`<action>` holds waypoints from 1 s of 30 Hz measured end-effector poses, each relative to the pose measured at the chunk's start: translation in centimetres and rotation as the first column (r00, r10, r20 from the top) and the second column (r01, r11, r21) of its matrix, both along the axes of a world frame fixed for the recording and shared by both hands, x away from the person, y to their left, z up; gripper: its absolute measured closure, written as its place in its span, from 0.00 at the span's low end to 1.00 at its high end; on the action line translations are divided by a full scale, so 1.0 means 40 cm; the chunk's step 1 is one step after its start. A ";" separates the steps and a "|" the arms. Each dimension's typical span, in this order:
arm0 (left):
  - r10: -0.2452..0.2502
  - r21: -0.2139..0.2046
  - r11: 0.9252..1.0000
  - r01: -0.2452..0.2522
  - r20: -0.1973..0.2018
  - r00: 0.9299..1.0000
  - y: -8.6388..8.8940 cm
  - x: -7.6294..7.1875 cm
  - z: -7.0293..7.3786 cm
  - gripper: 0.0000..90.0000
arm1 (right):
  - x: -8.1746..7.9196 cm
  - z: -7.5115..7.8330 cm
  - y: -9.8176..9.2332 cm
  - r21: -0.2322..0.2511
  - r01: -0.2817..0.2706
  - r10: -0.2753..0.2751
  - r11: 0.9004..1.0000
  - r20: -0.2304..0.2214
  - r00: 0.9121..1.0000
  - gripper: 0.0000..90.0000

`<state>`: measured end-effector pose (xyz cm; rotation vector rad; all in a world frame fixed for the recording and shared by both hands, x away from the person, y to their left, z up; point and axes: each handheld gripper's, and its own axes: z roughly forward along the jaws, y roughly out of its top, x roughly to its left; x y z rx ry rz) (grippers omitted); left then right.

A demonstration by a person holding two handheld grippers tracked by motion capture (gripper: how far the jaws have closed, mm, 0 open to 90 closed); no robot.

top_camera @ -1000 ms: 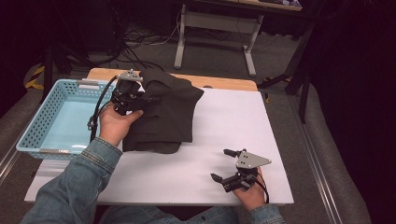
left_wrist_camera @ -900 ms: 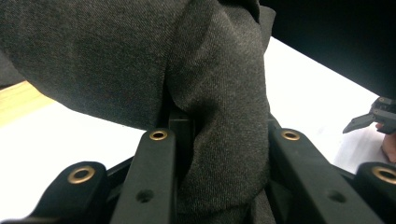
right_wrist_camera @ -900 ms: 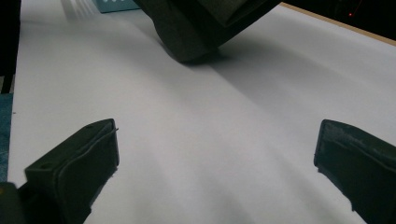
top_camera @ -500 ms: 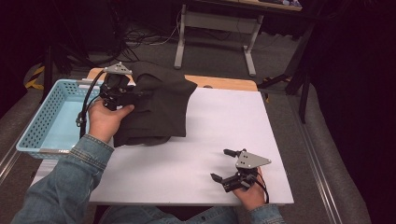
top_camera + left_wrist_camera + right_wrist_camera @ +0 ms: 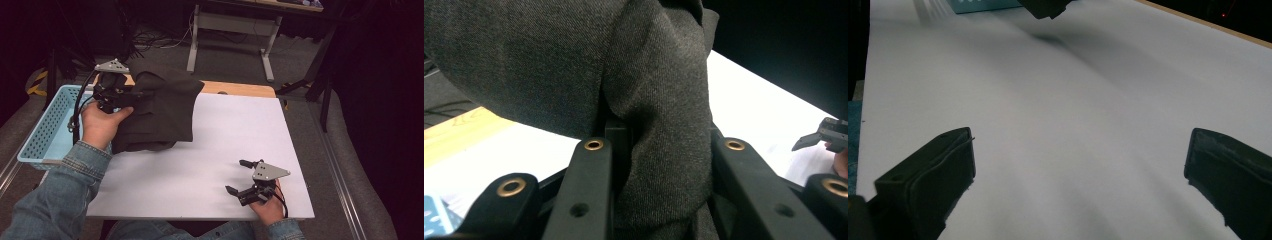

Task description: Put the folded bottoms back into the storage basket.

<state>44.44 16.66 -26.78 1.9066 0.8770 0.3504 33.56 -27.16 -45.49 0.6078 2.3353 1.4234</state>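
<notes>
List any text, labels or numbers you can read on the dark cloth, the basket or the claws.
None: no legible word, number or sign in any view.
Dark cloth: plain weave, no tag showing.
Blue basket: bare plastic mesh.
Left claw and right claw: unmarked black parts, grey plates blank.
White table cover: blank.

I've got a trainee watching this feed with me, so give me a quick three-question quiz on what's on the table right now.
1. True or false: the left gripper is clamped on the dark folded garment.
2. How do the right gripper's jaws stand? A) shut on cloth B) wide apart with nothing between them C) inside the basket
3. Which container sits at the table's left edge, beside the garment?

Key
1. True: in the left gripper view the cloth is bunched between the jaws.
2. B: it rests near the front edge of the white table top.
3. The light blue basket.
</notes>
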 end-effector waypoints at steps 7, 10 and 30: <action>0.010 -0.003 1.000 -0.010 0.004 1.000 0.027 -0.007 0.020 0.80 | 0.000 0.000 0.000 -0.001 0.001 -0.001 1.000 0.001 1.000 0.01; 0.018 -0.003 1.000 -0.018 0.011 1.000 0.039 -0.011 0.028 0.80 | 0.000 0.000 0.001 -0.002 0.002 -0.002 1.000 0.001 1.000 0.01; 0.081 -0.005 0.997 -0.081 0.027 0.996 0.158 -0.043 0.069 0.80 | 0.001 -0.001 0.002 -0.004 0.000 0.000 1.000 0.001 1.000 0.01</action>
